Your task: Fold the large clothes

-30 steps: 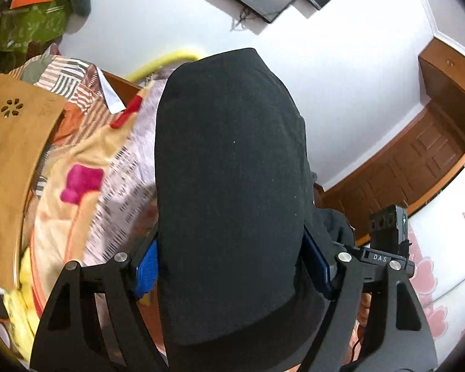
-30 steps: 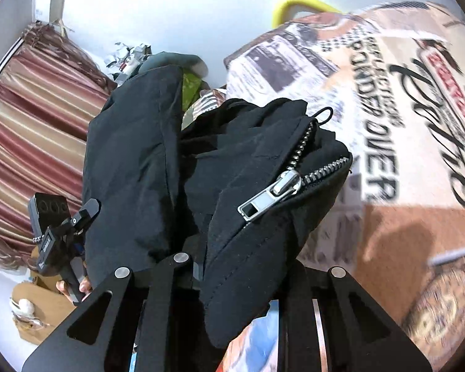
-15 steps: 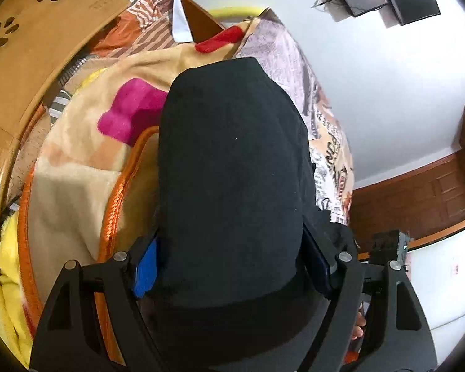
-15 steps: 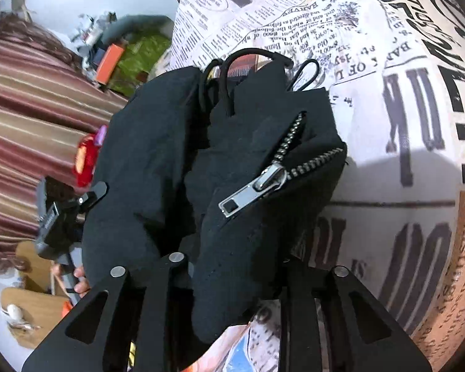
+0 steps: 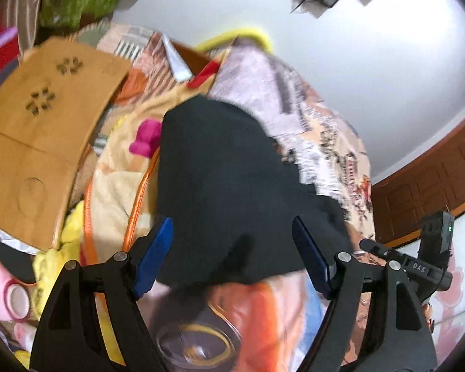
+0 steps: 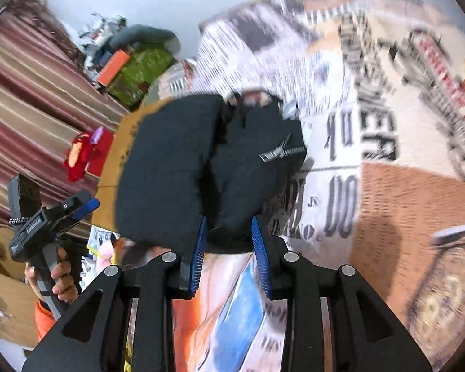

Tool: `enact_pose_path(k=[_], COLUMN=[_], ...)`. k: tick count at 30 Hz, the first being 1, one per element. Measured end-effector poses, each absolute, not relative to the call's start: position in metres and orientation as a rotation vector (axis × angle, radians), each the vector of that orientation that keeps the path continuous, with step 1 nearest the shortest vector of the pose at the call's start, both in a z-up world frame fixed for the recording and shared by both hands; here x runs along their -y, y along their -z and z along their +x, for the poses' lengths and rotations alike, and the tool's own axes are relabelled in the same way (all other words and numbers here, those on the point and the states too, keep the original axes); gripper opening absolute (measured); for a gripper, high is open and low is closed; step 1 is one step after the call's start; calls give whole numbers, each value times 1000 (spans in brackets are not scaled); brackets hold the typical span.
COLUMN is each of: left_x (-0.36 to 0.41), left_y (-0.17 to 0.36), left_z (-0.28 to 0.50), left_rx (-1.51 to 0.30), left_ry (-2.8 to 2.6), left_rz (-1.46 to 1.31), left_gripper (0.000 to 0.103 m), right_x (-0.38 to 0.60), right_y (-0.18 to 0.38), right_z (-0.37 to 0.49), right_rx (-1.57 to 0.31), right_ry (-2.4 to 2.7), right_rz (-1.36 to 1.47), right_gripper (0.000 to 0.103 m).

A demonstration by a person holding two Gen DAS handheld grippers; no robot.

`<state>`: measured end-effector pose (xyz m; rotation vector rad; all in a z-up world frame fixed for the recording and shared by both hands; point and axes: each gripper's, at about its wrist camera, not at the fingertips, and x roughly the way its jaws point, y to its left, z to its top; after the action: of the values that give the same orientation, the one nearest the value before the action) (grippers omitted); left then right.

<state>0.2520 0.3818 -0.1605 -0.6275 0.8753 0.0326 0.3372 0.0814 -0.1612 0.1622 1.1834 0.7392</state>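
Observation:
A black zip-up jacket (image 5: 226, 170) lies bundled on the newsprint-patterned bedcover (image 5: 310, 124). My left gripper (image 5: 232, 220) stands wide, its blue pads bare, with the jacket's near edge lying loose between the fingers. In the right wrist view the jacket (image 6: 176, 161) shows its metal zipper pull (image 6: 279, 150) on the right side. My right gripper (image 6: 229, 220) has its jaws opening, and the jacket's near lump sits between the fingertips. The left gripper (image 6: 83, 206) appears at the left, held in a hand (image 6: 62, 279) and just clear of the jacket.
A wooden lap table (image 5: 40, 124) and a cream blanket with orange trim (image 5: 114, 179) lie left of the jacket. Striped curtains (image 6: 21, 93) and cluttered shelves fill the far left. The bedcover (image 6: 372, 186) stretches to the right. A wooden door (image 5: 434, 179) stands beyond.
Both grippers held the jacket up close to the cameras; now it rests on the bed farther off. The pads that were buried in fabric show bare, and the right jaws have widened.

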Motion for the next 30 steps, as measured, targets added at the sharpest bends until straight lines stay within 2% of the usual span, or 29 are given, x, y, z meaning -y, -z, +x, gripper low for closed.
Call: enact_pose_path(k=[6, 10, 14, 19, 24, 29, 30], left_x=[-338, -298, -257, -211, -168, -147, -145], left_y=[65, 0, -47, -72, -69, -55, -52], left_z=[199, 153, 100, 39, -6, -22, -24], left_rx=[-713, -567, -413, -242, -108, -85, -84], left_ry=[-26, -8, -38, -112, -221, -245, -253], left_rz=[-516, -420, -306, -169, -49, -40, -43], left_gripper=[78, 78, 78, 78, 78, 81, 87], right_x=[-75, -64, -50, -34, -27, -23, -23], right_y=[68, -1, -46, -73, -69, -56, -54], right_z=[284, 224, 169, 112, 75, 59, 55], right_rx=[-963, -746, -570, -397, -305, -271, -261], right_ry=[-810, -868, -917, -924, -894, -848, -830], right_rz=[161, 126, 127, 111, 76, 58, 48], right_gripper=[27, 27, 28, 28, 29, 62, 66])
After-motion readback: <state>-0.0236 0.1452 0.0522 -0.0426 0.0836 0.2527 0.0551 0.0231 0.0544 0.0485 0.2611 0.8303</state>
